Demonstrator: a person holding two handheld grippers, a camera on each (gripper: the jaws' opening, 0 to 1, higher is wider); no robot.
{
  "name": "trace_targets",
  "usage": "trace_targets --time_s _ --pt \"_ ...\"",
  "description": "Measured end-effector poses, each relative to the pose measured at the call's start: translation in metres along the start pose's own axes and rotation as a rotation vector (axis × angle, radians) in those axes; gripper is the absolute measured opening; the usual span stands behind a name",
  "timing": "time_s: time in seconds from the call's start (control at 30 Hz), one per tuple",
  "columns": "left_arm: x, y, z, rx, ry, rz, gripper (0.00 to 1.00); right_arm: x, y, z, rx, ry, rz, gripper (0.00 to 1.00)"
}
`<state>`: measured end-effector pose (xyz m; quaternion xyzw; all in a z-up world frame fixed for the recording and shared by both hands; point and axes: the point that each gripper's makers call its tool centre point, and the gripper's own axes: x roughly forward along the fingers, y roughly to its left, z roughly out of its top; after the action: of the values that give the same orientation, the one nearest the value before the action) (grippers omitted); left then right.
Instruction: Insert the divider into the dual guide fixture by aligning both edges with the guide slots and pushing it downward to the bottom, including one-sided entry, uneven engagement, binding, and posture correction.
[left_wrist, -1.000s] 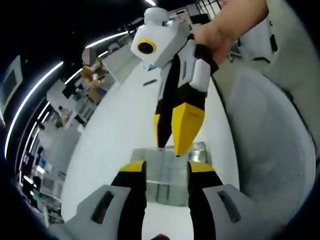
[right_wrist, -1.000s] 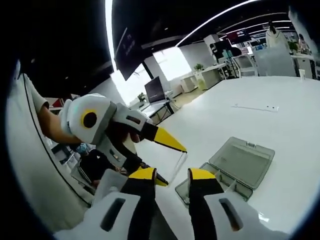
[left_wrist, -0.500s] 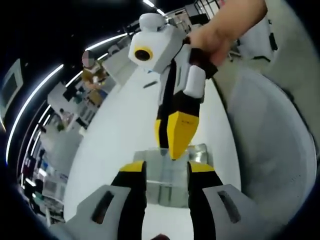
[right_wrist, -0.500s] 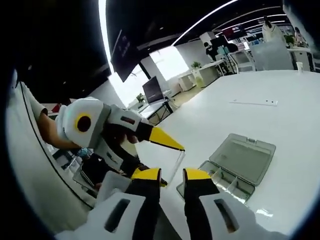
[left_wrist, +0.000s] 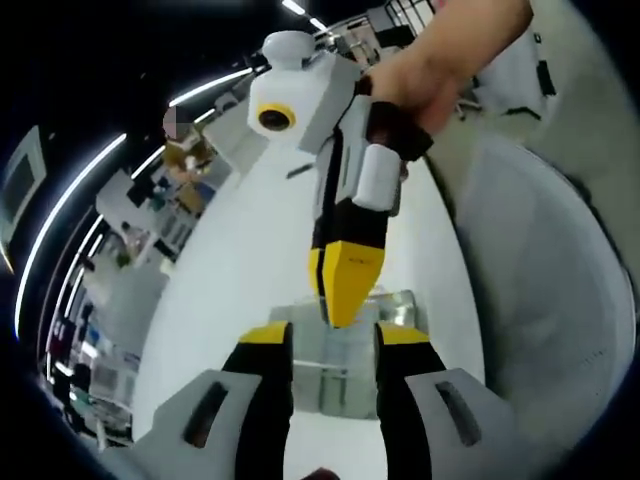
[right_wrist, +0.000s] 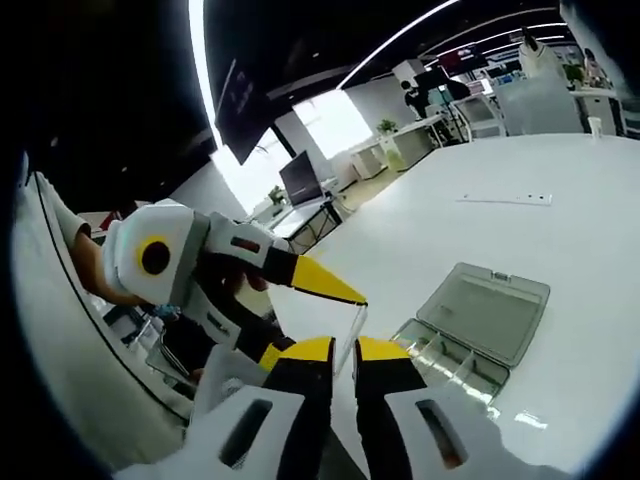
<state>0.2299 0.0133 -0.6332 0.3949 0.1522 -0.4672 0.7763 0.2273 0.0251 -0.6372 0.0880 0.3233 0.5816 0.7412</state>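
A thin clear divider (right_wrist: 349, 331) hangs in the air above the white table (right_wrist: 480, 240). My left gripper (left_wrist: 333, 336) holds it across its width between both yellow-tipped jaws. In the right gripper view, that left gripper (right_wrist: 318, 322) comes in from the left with the sheet spanning its tips. My right gripper (right_wrist: 341, 349) has its jaws nearly together on the divider's near edge. In the left gripper view it reaches down from above, and its tips (left_wrist: 345, 283) meet the divider's (left_wrist: 345, 352) top edge. The clear guide box (right_wrist: 445, 352) lies to the right with its lid (right_wrist: 490, 312) open.
A hand (left_wrist: 440, 60) grips the right gripper's handle. A pale sleeve and body (left_wrist: 540, 300) sit close on the right of the left gripper view. A thin white strip (right_wrist: 505, 199) lies farther back on the table. Desks and monitors (right_wrist: 305, 180) stand beyond its edge.
My right gripper's jaws have narrowed from wide apart to almost together around the divider's edge. The right gripper has shifted slightly left in the left gripper view. The left gripper keeps its hold.
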Motion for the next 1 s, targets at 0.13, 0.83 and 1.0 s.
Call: trace_targets --time_s 0.13,0.83,1.0 --pt "-0.0008 0.0015 0.0003 -0.001 -0.001 0.005 0.29 0.0002 -0.0015 -0.0007 0.008 0.002 -0.003 0.01" --pt "-0.0010 0.0033 0.0027 -0.002 -0.007 0.027 0.30 -0.0016 -0.0030 0.0015 0.064 -0.011 -0.011 0.00" --pt "-0.0009 0.0051 0.0050 0.001 -0.012 0.033 0.30 -0.0036 -0.0033 0.0035 0.069 -0.018 -0.012 0.00"
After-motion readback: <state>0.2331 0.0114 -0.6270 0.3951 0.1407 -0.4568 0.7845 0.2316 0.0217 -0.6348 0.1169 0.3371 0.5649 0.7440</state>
